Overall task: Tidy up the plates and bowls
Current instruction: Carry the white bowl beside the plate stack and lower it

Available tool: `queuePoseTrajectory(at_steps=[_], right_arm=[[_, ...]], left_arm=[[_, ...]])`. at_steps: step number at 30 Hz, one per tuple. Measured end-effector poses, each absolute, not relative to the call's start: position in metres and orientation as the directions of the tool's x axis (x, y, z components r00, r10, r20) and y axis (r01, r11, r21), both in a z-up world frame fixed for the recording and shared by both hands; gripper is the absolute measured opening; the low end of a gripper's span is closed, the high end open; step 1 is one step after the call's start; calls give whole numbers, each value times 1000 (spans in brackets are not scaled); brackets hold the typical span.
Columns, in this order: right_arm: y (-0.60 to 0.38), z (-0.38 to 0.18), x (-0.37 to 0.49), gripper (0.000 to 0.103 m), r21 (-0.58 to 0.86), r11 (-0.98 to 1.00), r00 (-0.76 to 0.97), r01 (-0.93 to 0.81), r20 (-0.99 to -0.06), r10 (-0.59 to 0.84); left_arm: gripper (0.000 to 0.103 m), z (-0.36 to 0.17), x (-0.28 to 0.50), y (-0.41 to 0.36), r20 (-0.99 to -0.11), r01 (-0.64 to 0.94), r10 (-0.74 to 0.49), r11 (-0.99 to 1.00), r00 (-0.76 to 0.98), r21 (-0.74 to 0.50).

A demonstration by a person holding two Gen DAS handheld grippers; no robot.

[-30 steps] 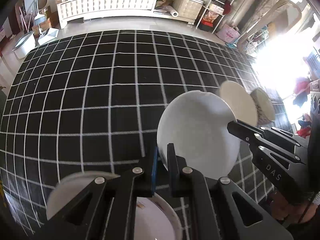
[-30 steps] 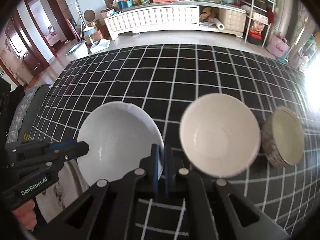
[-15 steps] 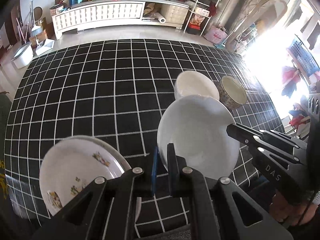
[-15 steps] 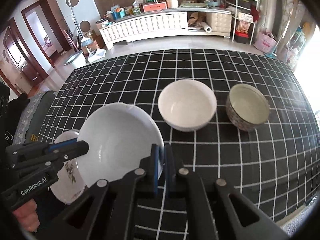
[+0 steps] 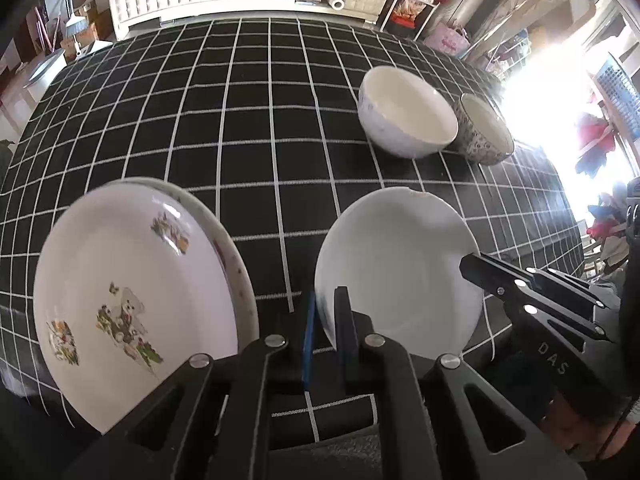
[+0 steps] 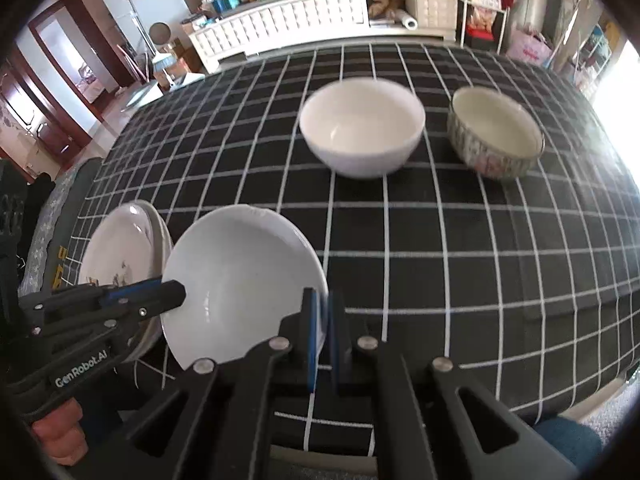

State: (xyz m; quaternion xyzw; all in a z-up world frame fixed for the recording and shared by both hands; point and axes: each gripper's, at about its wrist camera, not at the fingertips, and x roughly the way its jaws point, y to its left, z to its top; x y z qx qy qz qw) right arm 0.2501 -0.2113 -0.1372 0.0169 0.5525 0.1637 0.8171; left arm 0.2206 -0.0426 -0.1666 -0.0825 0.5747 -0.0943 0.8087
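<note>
Both tongs clamped on one plain white plate: left tongs and right tongs pinch opposite rims, plate aloft over table's near edge. Step: carrying. Next, likely: set it onto floral plates stacked at near-left corner, level, centred.

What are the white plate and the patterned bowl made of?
White plate: looks like glazed ceramic, glossy with bright glints and a small chip on the rim. Patterned bowl: probably glazed ceramic too, with a smooth cream inside and a printed speckled outside.
</note>
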Motion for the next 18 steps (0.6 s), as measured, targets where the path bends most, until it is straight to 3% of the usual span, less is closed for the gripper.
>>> queuePoseTrajectory(at_steps=[18], right_arm=[[-214,-137,250,9,153,955,335,-253,-912,235]], left_arm=[[8,-171,221,-41,-914,35,-218,975,342,-220]])
